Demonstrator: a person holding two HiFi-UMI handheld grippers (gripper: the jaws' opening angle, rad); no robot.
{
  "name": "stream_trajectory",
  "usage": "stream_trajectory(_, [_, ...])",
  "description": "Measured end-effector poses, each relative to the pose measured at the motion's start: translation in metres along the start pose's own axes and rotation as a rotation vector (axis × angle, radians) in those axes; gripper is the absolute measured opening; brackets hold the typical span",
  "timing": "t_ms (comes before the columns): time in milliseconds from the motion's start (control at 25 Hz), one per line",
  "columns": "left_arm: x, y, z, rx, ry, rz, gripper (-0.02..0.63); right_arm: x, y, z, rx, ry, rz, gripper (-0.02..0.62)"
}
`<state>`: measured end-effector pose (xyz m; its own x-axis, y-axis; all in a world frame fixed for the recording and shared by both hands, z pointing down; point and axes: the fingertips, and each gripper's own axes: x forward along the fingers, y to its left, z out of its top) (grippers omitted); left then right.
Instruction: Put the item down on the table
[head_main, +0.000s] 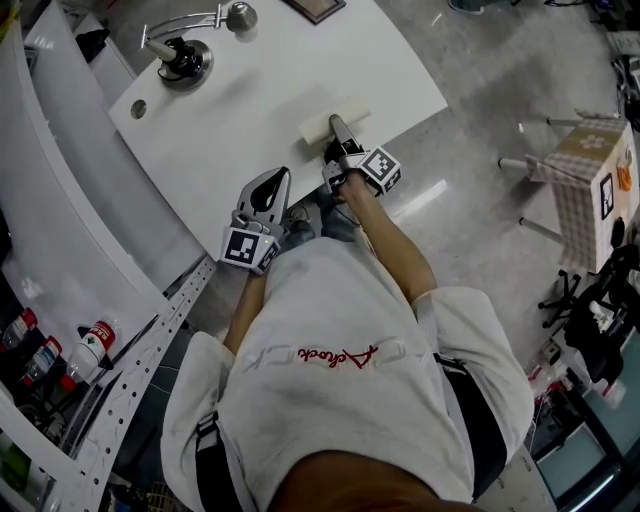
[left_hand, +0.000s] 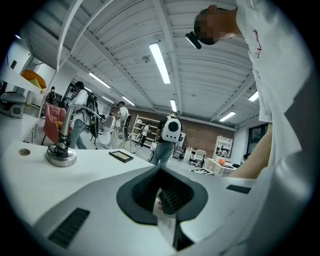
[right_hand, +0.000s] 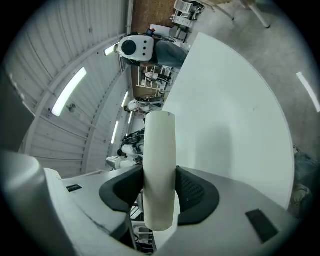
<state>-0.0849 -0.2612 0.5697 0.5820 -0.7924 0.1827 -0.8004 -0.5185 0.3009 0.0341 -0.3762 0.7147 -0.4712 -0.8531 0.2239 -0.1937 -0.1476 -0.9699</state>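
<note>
Pinching the cream block (right_hand: 159, 145) between its pads, the right claw (right_hand: 157, 192) overhangs the table (right_hand: 230, 110).

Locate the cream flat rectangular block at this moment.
Head view, centre: the cream flat rectangular block is clamped in the right tongs at the white table's near edge.

Red script on white shirt (head_main: 310, 357), upside down, unreadable.
</note>
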Motion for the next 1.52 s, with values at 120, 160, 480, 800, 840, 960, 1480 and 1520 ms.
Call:
stream_trajectory(120, [-0.004, 0.002, 0.001, -0.002, -0.006, 0.012, 0.005, 0.005, -0.009, -0.002, 0.017, 0.0, -0.045, 0.201])
stream_trajectory(160, [-0.005, 0.003, 0.001, -0.003, -0.005, 0.014, 0.005, 0.005, -0.012, -0.003, 0.026, -0.004, -0.066, 0.201])
stream_trajectory(480, [-0.005, 0.003, 0.003, -0.002, -0.014, 0.007, 0.005, 0.013, -0.033, -0.007, 0.09, -0.024, -0.19, 0.201])
stream_trajectory(800, [-0.005, 0.005, 0.008, 0.001, -0.026, 0.006, 0.005, 0.016, -0.039, -0.005, 0.124, -0.038, -0.285, 0.201])
stream_trajectory(840, [-0.004, 0.005, 0.009, 0.002, -0.027, 0.005, 0.005, 0.016, -0.04, -0.005, 0.128, -0.038, -0.294, 0.197])
stream_trajectory(960, [-0.005, 0.006, 0.01, 0.002, -0.029, 0.007, 0.005, 0.016, -0.041, -0.004, 0.117, -0.037, -0.312, 0.187])
stream_trajectory(1480, [-0.002, 0.005, 0.013, 0.005, -0.036, -0.015, 0.005, 0.021, -0.025, -0.009, -0.008, 0.101, -0.18, 0.287])
stream_trajectory(1520, [-0.001, 0.004, 0.012, 0.004, -0.036, -0.02, 0.005, 0.021, -0.024, -0.012, -0.077, 0.145, -0.182, 0.29])
